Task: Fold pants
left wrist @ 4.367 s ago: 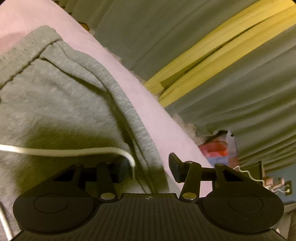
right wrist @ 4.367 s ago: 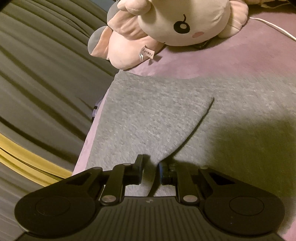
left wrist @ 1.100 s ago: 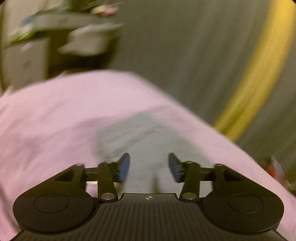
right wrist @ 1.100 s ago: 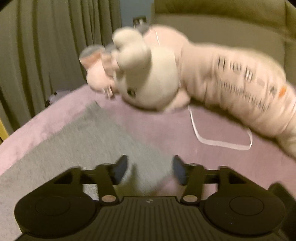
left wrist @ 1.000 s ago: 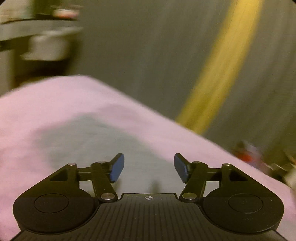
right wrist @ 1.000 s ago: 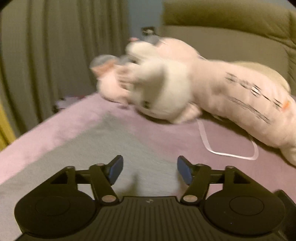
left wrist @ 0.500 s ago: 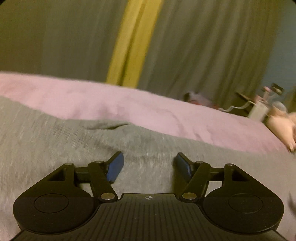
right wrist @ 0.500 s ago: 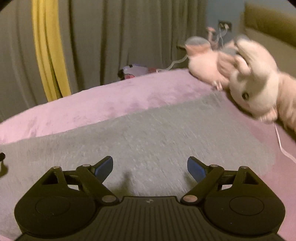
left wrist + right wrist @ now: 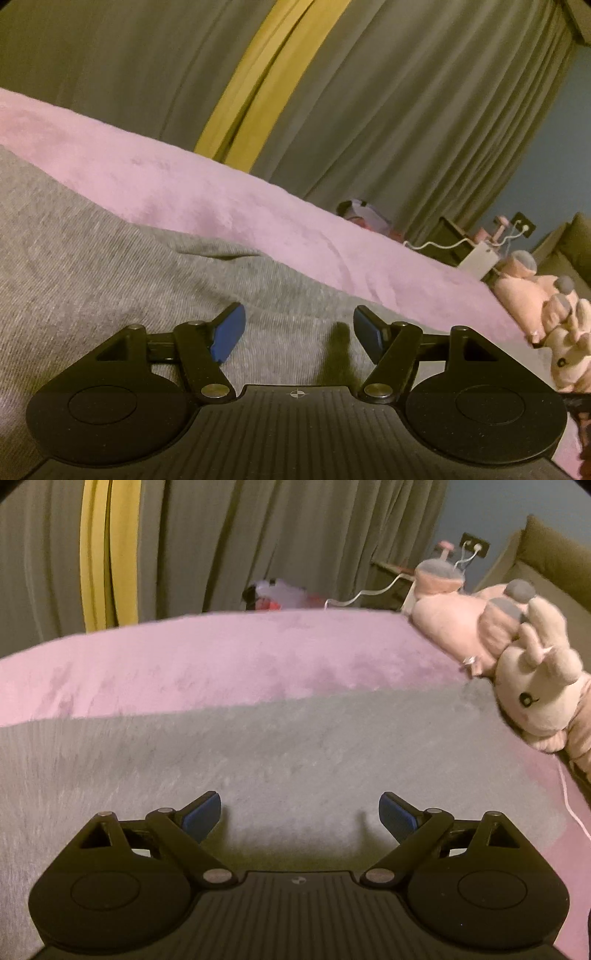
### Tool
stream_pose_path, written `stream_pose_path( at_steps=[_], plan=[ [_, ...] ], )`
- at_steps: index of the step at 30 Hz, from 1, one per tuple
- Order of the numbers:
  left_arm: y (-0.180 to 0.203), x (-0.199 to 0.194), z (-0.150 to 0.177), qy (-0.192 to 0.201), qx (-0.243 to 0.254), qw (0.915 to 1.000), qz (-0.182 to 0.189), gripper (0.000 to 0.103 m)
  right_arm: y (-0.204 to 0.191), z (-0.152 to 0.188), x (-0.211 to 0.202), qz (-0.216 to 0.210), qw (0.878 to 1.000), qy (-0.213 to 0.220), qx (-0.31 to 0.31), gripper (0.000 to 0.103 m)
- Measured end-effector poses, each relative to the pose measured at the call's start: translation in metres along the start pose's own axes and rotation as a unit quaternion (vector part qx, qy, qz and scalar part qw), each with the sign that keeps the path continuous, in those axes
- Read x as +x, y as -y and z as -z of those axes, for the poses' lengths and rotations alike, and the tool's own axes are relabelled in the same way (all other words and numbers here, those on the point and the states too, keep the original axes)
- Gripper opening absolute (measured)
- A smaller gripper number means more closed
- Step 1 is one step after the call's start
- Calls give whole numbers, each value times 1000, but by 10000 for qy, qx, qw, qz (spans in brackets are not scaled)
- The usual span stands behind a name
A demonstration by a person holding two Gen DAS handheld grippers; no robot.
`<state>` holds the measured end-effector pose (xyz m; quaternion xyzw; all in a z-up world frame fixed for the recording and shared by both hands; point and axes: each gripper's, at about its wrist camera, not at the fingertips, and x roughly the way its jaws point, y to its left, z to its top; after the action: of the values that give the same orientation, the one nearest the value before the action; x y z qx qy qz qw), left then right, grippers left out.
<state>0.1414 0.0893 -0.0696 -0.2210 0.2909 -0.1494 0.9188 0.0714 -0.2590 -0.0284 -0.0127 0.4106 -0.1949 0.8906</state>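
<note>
Grey sweatpants [image 9: 110, 277] lie flat on a pink bed cover [image 9: 221, 199]. In the left wrist view my left gripper [image 9: 298, 317] hovers low over the cloth, open, its blue pads [image 9: 229, 332] apart with nothing between them. A small crease sits in the cloth just beyond it. The right wrist view shows the same pants [image 9: 295, 746] as a long grey band across the bed [image 9: 221, 657]. My right gripper [image 9: 300, 801] stands wide open above the near part of that band, empty.
A pink and cream plush toy [image 9: 524, 672] lies at the right end of the pants, touching their edge. A thin white cord [image 9: 572, 805] trails near it. Grey curtains [image 9: 406, 110] with a yellow stripe [image 9: 107, 554] hang behind the bed; a cluttered bedside stand [image 9: 476, 254] is beyond.
Both grippers let go of the pants and swung round to face the curtain side. The left sank closer to the cloth. The right jaws spread much wider.
</note>
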Motion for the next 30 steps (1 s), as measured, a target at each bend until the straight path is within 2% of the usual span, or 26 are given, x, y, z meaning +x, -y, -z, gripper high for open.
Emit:
stream_pose_path(
  at_steps=[3, 7, 11, 18, 24, 27, 30],
  plan=[
    [-7, 2, -1, -19, -206, 9997, 131, 70, -11, 1, 5, 17, 9997, -194, -150, 93],
    [-10, 3, -1, -41, -255, 9995, 197, 70, -22, 0, 8, 112, 9990, -242, -359, 93],
    [-9, 3, -2, -26, -256, 9995, 189, 73, -21, 2, 7, 107, 9994, -198, -267, 97],
    [14, 9, 1, -13, 385, 9988, -304, 74, 11, 25, 7, -284, 9990, -228, 258, 97],
    [28, 9, 8, 5, 826, 9947, -611, 74, 54, 38, 15, -670, 9930, -377, 897, 98],
    [45, 7, 0, -225, 703, 9922, -1005, 73, 74, 47, 22, -850, 9896, -440, 1073, 99],
    [59, 6, -18, -369, 363, 9936, -999, 71, 76, 56, 23, -997, 9907, -251, 889, 99]
  ],
)
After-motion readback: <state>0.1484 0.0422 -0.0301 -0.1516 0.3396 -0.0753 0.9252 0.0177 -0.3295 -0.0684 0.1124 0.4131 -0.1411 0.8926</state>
